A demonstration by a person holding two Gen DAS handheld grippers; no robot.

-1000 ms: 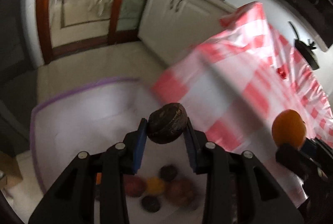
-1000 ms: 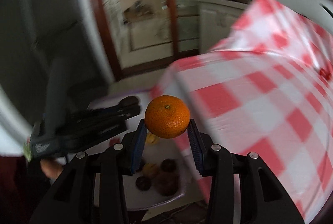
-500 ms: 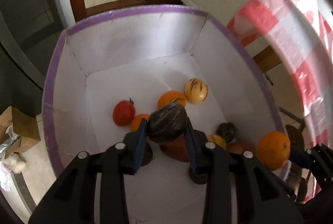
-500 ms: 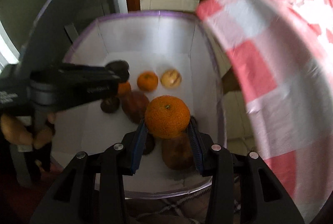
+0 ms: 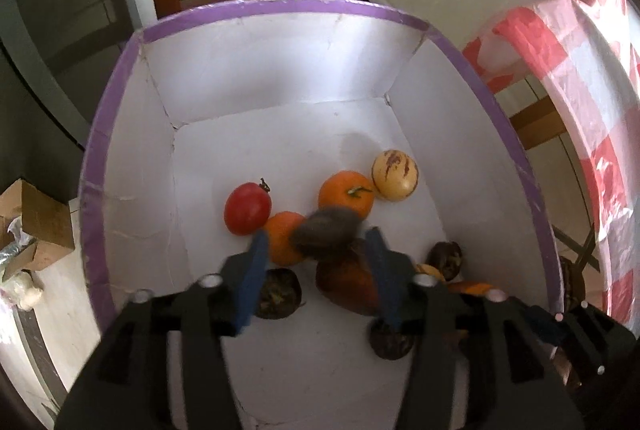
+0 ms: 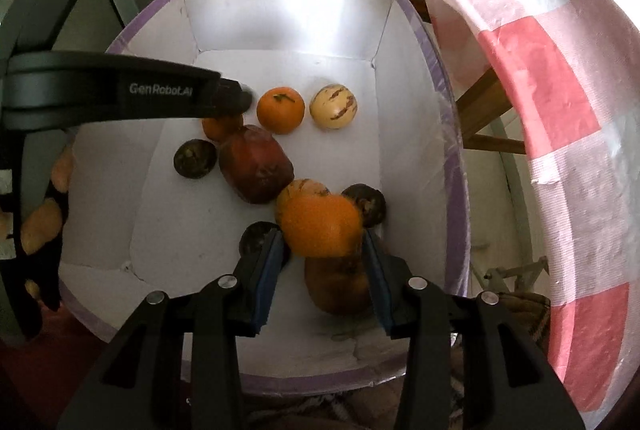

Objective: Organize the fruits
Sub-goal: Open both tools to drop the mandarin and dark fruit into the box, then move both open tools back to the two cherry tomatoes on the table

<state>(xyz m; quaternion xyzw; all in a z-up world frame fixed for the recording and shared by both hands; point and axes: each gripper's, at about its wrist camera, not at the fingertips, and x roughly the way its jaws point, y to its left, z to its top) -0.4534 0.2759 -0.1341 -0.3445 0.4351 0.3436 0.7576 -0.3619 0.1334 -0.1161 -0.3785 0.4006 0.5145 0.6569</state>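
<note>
Both grippers point down into the white box (image 5: 280, 78) with the purple rim. The left gripper (image 5: 316, 250) has just been opening; the blurred dark fruit (image 5: 326, 230) is between its blue pads, free of them. The right gripper (image 6: 320, 250) has also just been opening; the blurred orange (image 6: 320, 226) is loose between its pads, above the box floor.
</note>
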